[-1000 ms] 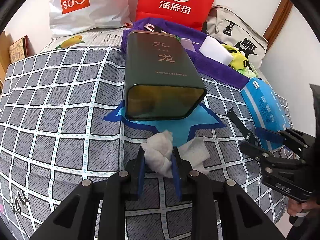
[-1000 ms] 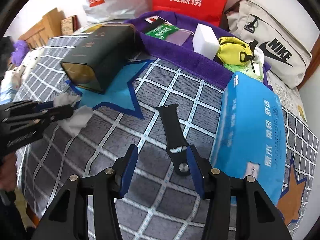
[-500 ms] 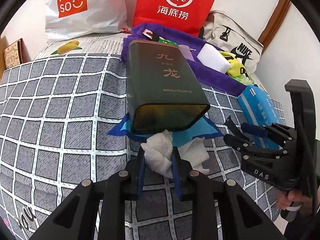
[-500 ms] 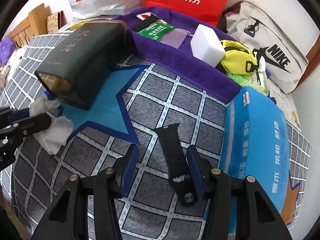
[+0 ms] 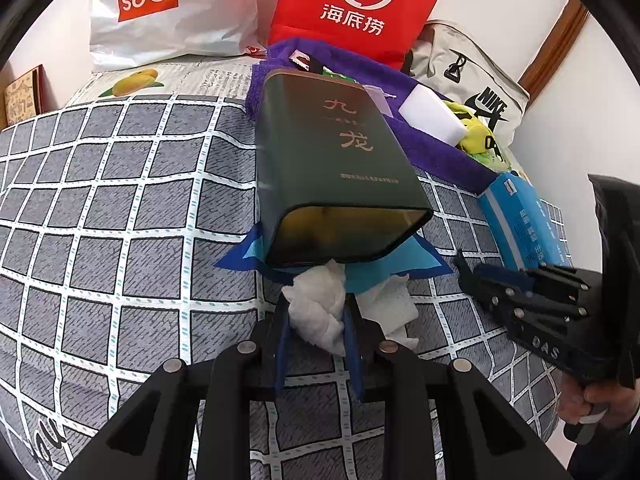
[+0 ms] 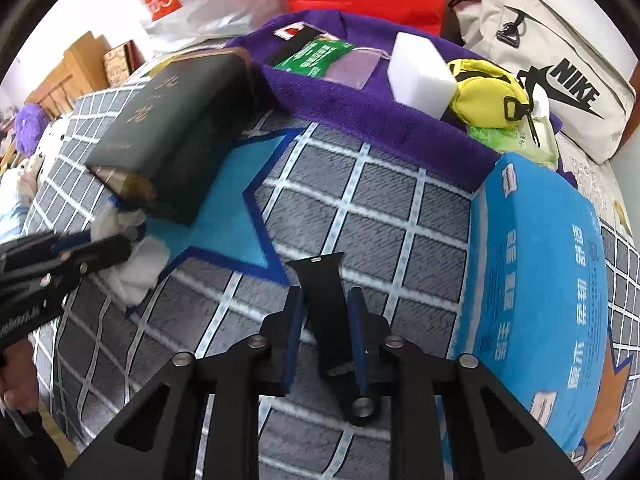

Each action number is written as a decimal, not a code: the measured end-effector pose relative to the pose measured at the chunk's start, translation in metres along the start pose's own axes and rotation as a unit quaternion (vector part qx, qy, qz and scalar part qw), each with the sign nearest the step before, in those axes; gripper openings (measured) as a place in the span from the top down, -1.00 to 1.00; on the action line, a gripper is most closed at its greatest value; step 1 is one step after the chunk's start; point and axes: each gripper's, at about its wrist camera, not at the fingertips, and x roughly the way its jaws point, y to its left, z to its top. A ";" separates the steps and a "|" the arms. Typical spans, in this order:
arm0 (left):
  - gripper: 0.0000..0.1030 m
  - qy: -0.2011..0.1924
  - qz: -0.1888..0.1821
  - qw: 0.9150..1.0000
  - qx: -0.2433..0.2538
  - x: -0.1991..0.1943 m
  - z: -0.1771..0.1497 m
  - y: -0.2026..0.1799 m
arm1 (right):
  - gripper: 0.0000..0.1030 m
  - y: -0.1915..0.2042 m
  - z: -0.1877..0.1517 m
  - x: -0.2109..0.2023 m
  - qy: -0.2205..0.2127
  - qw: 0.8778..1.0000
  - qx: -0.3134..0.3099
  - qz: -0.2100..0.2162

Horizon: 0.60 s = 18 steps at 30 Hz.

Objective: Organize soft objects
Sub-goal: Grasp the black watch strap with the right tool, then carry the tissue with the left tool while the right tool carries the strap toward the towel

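Two hand-held tongs work over a bed covered in a grey quilt [image 5: 120, 184] with a white grid and blue star shapes.

The left tongs [image 5: 318, 320] are closed on a crumpled white tissue [image 5: 320, 304], which bulges out between the blue pads. The top of the tissue touches the open mouth of a dark green tin [image 5: 336, 168] lying on its side just beyond, gold characters on its upper face. A second white tissue piece [image 5: 390, 306] lies on the quilt just right of the tongs.

The right tongs [image 6: 326, 308] straddle a black watch strap [image 6: 326, 308] that lies flat on the quilt, pointing away from the camera. The pads sit close on either side of the strap, but whether they actually press it cannot be told. In the left wrist view these tongs appear at the right edge, held by a hand [image 5: 580, 400].

To the right of the strap lies a blue tissue pack [image 6: 536, 264]. Further away, a purple towel [image 6: 360, 112] carries a white sponge block [image 6: 420, 76], a yellow pouch [image 6: 484, 92] and a green packet [image 6: 316, 54]. At the far end stand a red bag [image 5: 360, 4] with white characters, a white Miniso bag [image 5: 168, 4] to its left and a beige Nike bag [image 6: 560, 60] to its right.
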 end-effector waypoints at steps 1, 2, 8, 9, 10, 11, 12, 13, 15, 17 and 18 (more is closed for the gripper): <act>0.55 0.000 0.000 1.000 0.000 -0.001 0.000 0.000 | 0.59 0.001 -0.002 -0.001 0.002 1.000 -0.002 0.004; 0.55 -0.001 -0.001 1.000 -0.002 -0.002 0.000 0.000 | 0.59 0.003 -0.003 -0.002 0.004 1.000 -0.007 0.004; 0.55 -0.002 -0.002 1.000 -0.003 -0.005 -0.001 0.000 | 0.49 0.003 -0.002 0.001 -0.003 1.000 -0.014 0.006; 0.55 -0.003 -0.003 1.000 -0.003 -0.006 -0.001 0.000 | 0.49 0.004 -0.001 0.002 -0.008 1.000 -0.017 0.006; 0.55 -0.003 -0.003 1.000 -0.003 -0.007 -0.002 0.000 | 0.49 0.004 -0.002 0.003 -0.010 1.000 -0.018 0.007; 0.55 -0.004 -0.003 1.000 -0.003 -0.007 -0.002 0.000 | 0.49 0.004 -0.002 0.003 -0.015 1.000 -0.020 0.008; 0.55 -0.004 -0.004 1.000 -0.003 -0.008 -0.002 -0.001 | 0.49 0.004 -0.003 0.003 -0.018 1.000 -0.021 0.009; 0.55 -0.004 -0.004 1.000 -0.004 -0.008 -0.003 -0.001 | 0.49 0.003 -0.004 0.002 -0.022 0.999 -0.022 0.010; 0.55 -0.004 -0.004 1.000 -0.005 -0.010 -0.004 -0.003 | 0.56 0.002 -0.007 0.001 -0.030 0.999 -0.020 0.014; 0.55 -0.005 -0.002 1.000 -0.004 -0.012 -0.005 -0.005 | 0.58 -0.001 -0.009 -0.001 -0.027 0.999 -0.009 0.027; 0.55 -0.006 -0.001 1.000 -0.003 -0.014 -0.005 -0.006 | 0.59 -0.003 -0.009 -0.003 -0.026 0.999 -0.003 0.035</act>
